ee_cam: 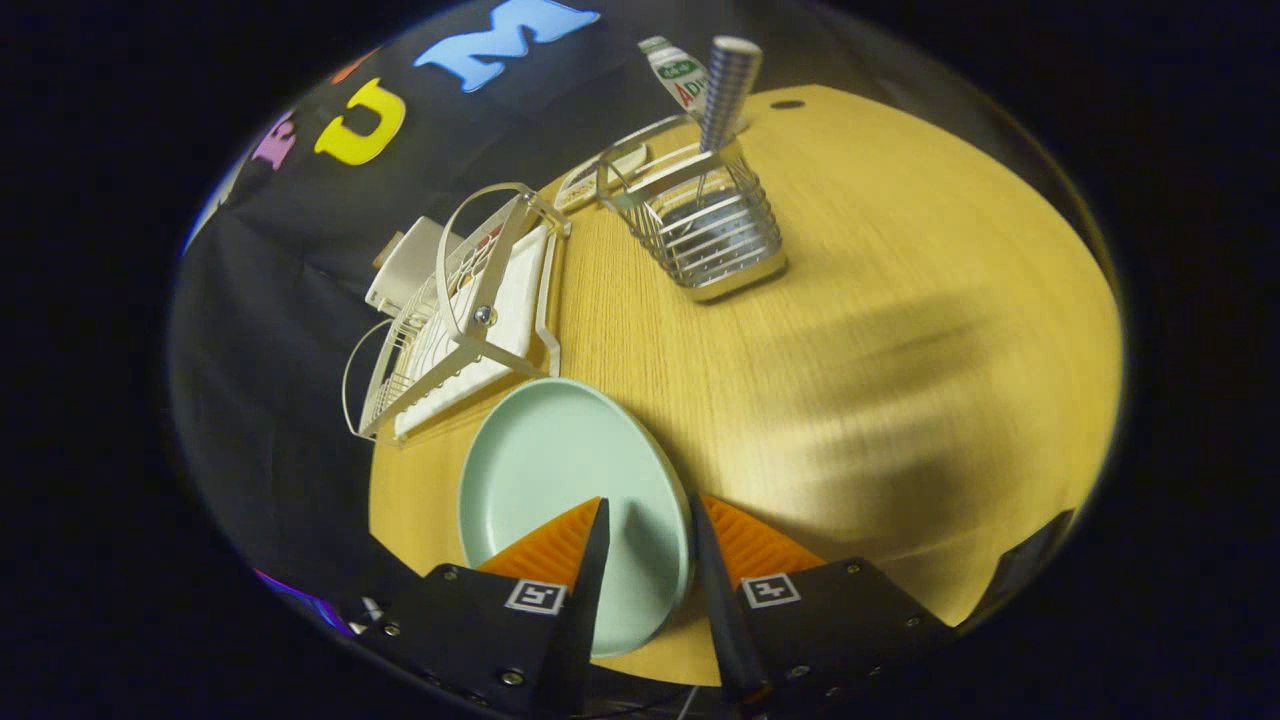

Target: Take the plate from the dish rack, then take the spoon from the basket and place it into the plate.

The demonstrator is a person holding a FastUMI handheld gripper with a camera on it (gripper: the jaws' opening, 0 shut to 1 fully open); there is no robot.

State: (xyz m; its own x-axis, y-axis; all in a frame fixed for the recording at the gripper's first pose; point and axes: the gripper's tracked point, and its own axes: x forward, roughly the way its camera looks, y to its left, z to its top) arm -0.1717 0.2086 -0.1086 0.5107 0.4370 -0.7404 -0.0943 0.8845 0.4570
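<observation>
The tool (648,505) has its two fingers a little apart with the right rim of the pale green plate (560,480) running between them; one finger lies over the plate's face and the other just outside its edge, but whether both press on the rim cannot be told. The plate sits near, low against the wooden surface (880,330), its far edge close to the white dish rack (460,310), which stands just beyond it to the left. Farther off and to the right of the rack stands a wire basket (705,225), well apart from the tool. A spoon (727,90) stands upright in the basket, its striped handle rising above the rim. A tube (675,72) shows behind the basket.
</observation>
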